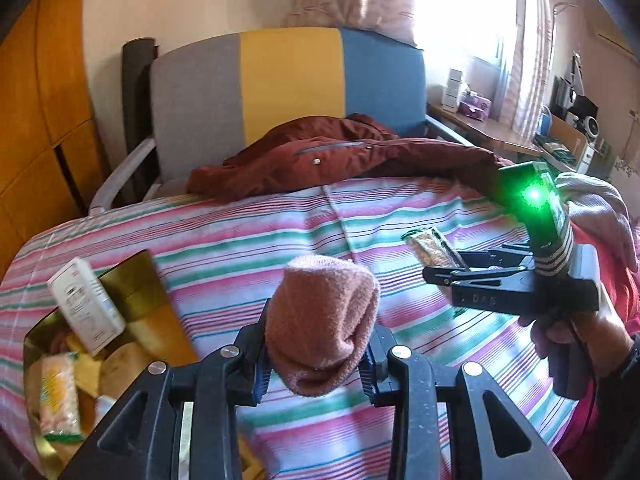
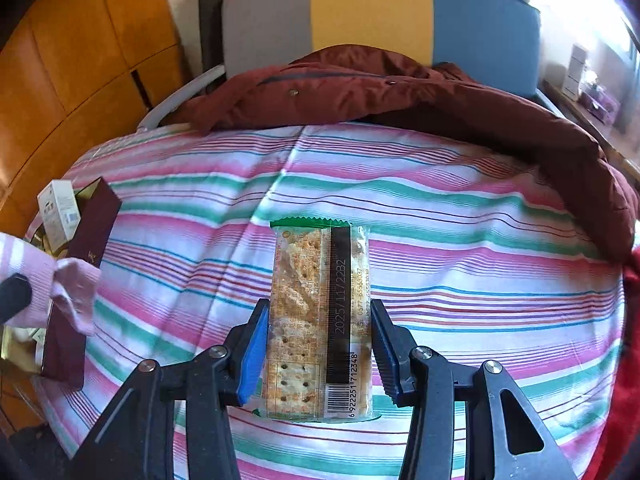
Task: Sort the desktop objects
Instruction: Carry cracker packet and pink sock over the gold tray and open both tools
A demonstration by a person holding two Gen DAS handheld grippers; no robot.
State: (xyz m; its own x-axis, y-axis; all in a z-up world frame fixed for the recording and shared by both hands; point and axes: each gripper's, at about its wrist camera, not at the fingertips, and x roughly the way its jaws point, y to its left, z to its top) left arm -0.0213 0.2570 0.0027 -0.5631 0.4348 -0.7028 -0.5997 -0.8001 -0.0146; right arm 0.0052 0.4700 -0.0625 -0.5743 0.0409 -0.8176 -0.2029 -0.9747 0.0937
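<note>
My left gripper [image 1: 316,364] is shut on a pink terry sock [image 1: 322,320], held above the striped bedsheet [image 1: 248,240]. The sock [image 2: 56,292] also hangs at the left edge of the right wrist view. My right gripper [image 2: 318,344] is shut on a clear cracker packet [image 2: 318,316] with a green top edge and a barcode. In the left wrist view that right gripper [image 1: 436,276] shows at the right, with the cracker packet [image 1: 432,246] in its jaws and a hand [image 1: 576,332] on its handle.
A gold-lined open box [image 1: 132,288] at the left holds a white carton [image 1: 86,306] and a snack packet [image 1: 60,396]; its dark red wall [image 2: 80,276] shows in the right wrist view. A maroon jacket [image 1: 340,156] lies at the back before a striped chair [image 1: 288,80].
</note>
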